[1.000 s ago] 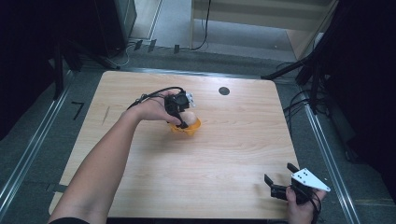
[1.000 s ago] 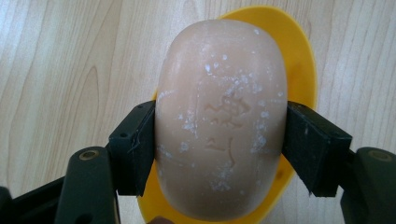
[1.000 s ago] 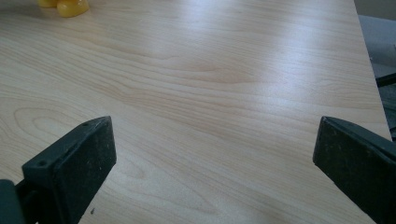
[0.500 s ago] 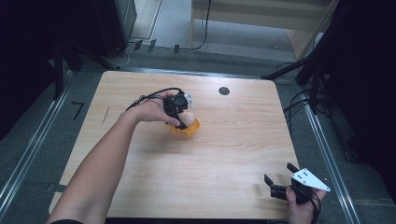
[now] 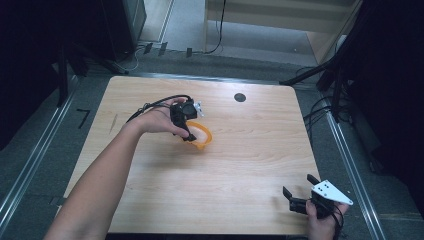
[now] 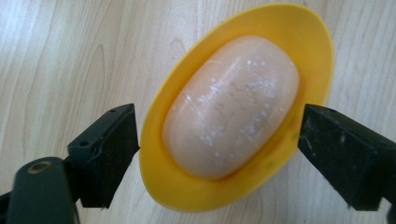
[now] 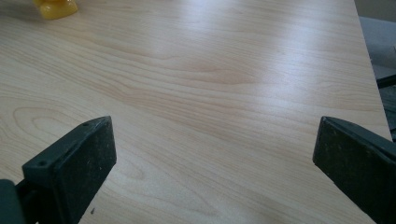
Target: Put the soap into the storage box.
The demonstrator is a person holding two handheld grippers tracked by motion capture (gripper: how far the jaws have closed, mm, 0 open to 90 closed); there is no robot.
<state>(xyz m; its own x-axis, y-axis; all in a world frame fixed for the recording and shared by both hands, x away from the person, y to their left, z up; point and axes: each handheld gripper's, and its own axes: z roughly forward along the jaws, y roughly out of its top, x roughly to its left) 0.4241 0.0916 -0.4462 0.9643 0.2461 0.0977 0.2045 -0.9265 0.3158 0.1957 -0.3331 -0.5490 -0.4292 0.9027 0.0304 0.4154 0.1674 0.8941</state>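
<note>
Spanning the whole high view, the wooden surface (image 5: 240,165) carries a yellow dish (image 5: 201,136) just left of centre. A peach soap bar (image 6: 231,105) lies inside it. Over the dish, the left tool (image 5: 189,134) has just been opening, jaws flanking the rim untouching. At five o'clock, the right tool (image 5: 299,192) gapes empty.
</note>
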